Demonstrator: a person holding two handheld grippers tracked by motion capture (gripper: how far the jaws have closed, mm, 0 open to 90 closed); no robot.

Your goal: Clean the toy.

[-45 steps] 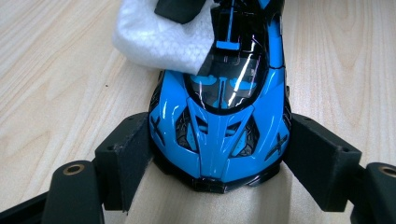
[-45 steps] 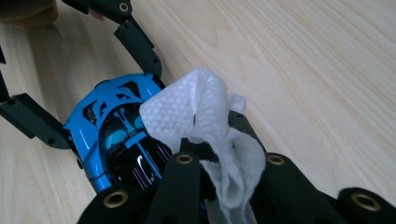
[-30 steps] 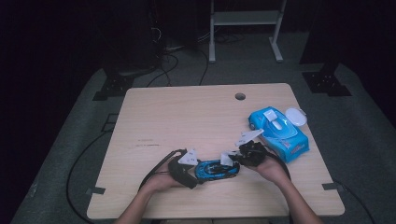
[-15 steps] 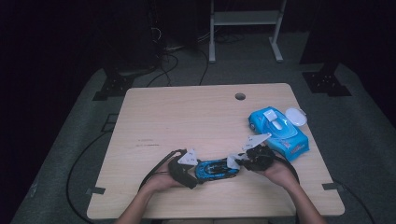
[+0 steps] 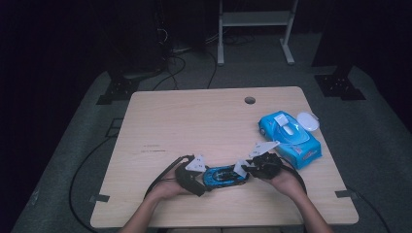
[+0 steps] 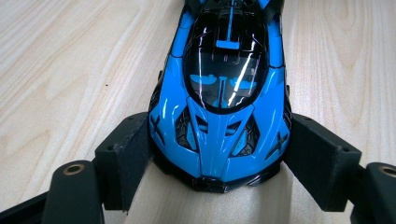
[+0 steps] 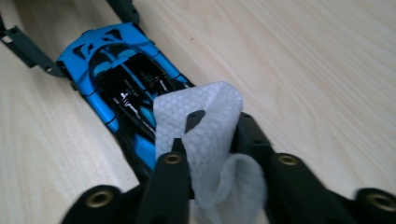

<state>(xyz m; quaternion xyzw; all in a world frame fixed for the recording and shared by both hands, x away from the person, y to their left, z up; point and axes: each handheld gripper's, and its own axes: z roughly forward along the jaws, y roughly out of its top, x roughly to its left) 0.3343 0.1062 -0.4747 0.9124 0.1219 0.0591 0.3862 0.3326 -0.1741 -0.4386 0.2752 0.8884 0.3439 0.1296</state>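
A blue and black toy car (image 5: pixel 224 175) lies on the wooden table (image 5: pixel 194 121) near its front edge. My left gripper (image 5: pixel 201 180) is shut on the car's nose, and its pads (image 6: pixel 133 149) press both sides of the car (image 6: pixel 224 93). My right gripper (image 7: pixel 215 126) holds a folded white wipe (image 7: pixel 210 140) against the rear of the car (image 7: pixel 116 70). Its jaws have just been closing with the wipe between them. From above, the right gripper (image 5: pixel 245 170) sits at the car's right end.
A blue pack of wipes (image 5: pixel 291 138) with its white lid (image 5: pixel 307 121) flipped open lies at the right of the table. A round hole (image 5: pixel 249 100) sits near the far edge. Cables (image 5: pixel 160 177) trail off the table's left side.
The right gripper with the wipe has shifted slightly at the car's rear. The left gripper and the car have stayed where they were.
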